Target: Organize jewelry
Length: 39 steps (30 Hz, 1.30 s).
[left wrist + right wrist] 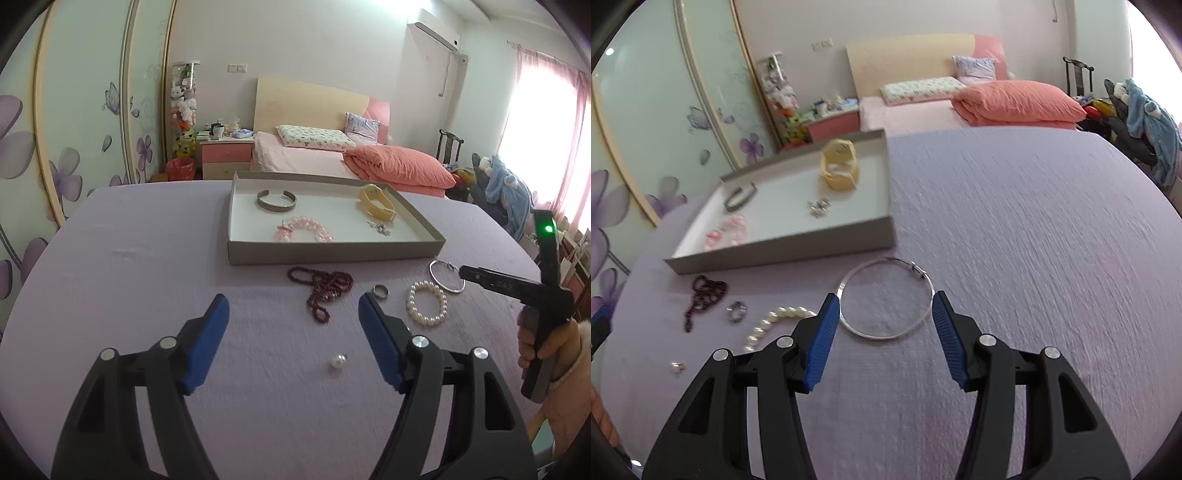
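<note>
Lilac cloth over the table point(1015, 229), and your right hand-held gripper point(882, 314) hovers spread wide over the silver bangle point(886, 295), lying flat just before the tray point(783, 254). It looks thin, stiff, slippery: pinch the rim. Clasp faces away. Left hand-held gripper point(293, 314) gapes, empty

Bedroom with floral wardrobe doors point(74, 122), pink bed point(295, 155) against cream headboard point(306, 107), nightstand point(225, 153), wall air conditioner point(436, 31), bright pink-curtained window point(543, 140).
</note>
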Available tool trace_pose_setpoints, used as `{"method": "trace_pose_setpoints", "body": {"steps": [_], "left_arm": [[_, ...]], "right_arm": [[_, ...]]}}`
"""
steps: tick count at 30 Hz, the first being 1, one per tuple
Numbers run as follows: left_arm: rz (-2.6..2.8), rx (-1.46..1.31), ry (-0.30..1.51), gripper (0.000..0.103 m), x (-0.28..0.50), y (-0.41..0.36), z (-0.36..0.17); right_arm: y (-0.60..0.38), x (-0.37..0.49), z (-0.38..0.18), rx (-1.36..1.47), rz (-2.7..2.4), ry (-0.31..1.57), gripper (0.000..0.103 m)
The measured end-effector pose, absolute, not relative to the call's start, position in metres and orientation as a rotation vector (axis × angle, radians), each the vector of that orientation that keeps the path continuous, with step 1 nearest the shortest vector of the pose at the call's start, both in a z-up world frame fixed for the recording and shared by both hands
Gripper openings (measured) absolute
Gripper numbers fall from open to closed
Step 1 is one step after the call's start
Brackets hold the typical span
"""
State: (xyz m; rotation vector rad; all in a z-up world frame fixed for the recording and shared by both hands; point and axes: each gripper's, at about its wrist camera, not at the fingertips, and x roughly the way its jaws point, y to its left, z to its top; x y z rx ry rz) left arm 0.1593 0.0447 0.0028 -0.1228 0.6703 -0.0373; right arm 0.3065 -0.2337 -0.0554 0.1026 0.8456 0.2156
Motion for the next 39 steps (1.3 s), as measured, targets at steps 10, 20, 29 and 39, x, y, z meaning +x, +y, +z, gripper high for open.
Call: {"method": "trace_pose_setpoints", "body": {"steps": [10, 20, 29, 39], "left_arm": [[-0.053, -0.118, 0.681, 0.075, 0.159, 0.042, -0.002], [-0.057, -0.134, 0.702, 0.075, 0.166, 0.043, -0.008], [-0.059, -0.136, 0.719, 0.075, 0.169, 0.042, -0.013], [-0.071, -0.119, 0.745, 0.075, 0.169, 0.033, -0.024]], "right_arm": [[-0.22, 0.312, -0.075, 0.022, 0.165, 0.903, 0.072], [-0.203, 0.324, -0.078, -0.05, 0.156, 0.91, 0.077], [-0.204, 0.33, -0.077, -0.058, 0.173, 0.91, 0.08], [-0.207, 0.325, -0.075, -0.07, 0.209, 0.903, 0.073]]}}
